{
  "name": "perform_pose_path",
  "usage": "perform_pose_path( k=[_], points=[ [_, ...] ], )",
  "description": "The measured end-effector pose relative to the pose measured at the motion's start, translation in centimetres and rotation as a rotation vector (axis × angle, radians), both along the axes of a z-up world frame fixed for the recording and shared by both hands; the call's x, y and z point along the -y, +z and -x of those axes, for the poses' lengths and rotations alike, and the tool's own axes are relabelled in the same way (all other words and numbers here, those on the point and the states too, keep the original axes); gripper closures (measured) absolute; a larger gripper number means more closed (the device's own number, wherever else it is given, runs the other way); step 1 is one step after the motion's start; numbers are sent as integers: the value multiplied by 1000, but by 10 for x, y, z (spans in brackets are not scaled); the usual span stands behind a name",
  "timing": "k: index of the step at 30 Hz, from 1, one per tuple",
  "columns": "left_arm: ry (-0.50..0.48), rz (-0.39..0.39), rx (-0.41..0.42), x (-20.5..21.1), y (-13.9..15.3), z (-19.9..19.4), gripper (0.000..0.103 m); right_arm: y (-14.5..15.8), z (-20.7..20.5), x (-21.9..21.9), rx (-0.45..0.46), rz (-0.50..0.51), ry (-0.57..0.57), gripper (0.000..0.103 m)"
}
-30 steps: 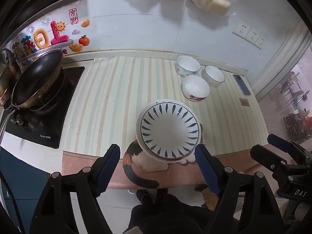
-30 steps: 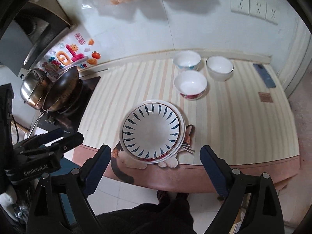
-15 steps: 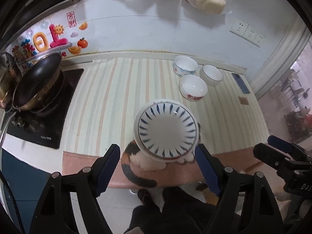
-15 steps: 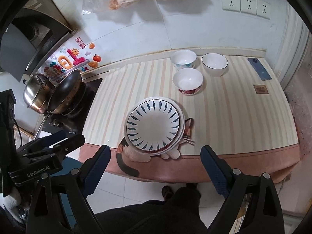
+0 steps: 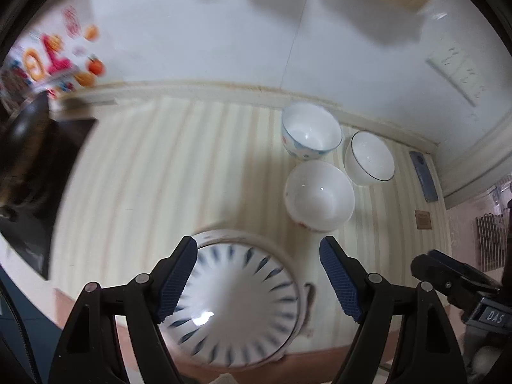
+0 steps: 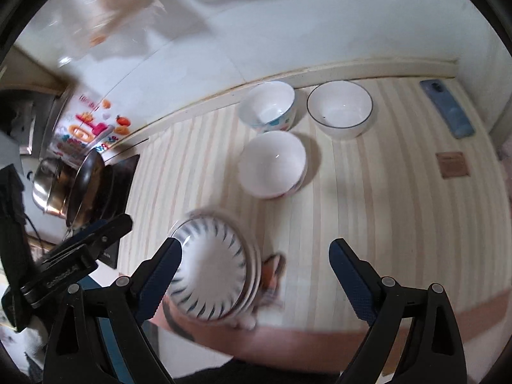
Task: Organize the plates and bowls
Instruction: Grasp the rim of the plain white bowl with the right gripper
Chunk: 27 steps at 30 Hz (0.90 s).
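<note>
Plates first, by the look of it: left gripper (image 5: 257,276) hangs with jaws spread wide over the blue-petal plate stack (image 5: 236,300), holding nothing. Right gripper (image 6: 256,275), equally wide and empty, has the stack by its left finger. Three bowls (image 6: 272,168) cluster ahead of both, apparently waiting to be nested.

The black left gripper with blue pads (image 5: 257,275) and its right twin (image 6: 254,275) are both gaping wide, gripping nothing.
</note>
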<state>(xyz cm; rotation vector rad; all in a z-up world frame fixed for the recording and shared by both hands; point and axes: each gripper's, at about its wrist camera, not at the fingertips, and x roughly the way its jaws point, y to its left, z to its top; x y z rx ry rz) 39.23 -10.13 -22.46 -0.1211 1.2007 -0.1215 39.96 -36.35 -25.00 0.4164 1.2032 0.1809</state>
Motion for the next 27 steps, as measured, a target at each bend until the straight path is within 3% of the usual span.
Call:
perform_pose_path(
  k=[3, 5, 8, 9, 10, 12, 13, 14, 15, 18, 27],
  points=[
    [1, -13, -75, 16, -35, -34, 26, -37, -40, 23, -33, -26, 15, 8],
    [-5, -8, -117, 25, -58, -54, 43, -62, -61, 33, -64, -52, 18, 8],
    [-5, 3, -159, 35, -82, -75, 46, -98, -91, 41, -111, -107, 25, 10],
    [-6, 9, -176, 39, -89, -81, 46, -112, -101, 43, -133, -134, 19, 16],
    [-6, 17, -190, 41, -96, -88, 56, -120, -106, 44, -145, -153, 20, 20],
    [-14, 26, -221, 47, -110, -98, 64, -140, -118, 42, -170, -172, 21, 38],
    [-15, 28, -228, 48, -114, -101, 73, -147, -123, 40, -175, -168, 28, 41],
    [-18, 32, -230, 50, -118, -104, 81, -155, -128, 38, -182, -164, 36, 53],
    [-21, 43, -229, 51, -121, -106, 83, -159, -130, 37, -186, -168, 40, 69],
    [-37, 41, -228, 56, -124, -106, 88, -167, -135, 34, -177, -142, 41, 80],
    [-66, 54, -212, 68, -118, -98, 88, -159, -129, 32, -184, -127, 33, 82]
  ],
)
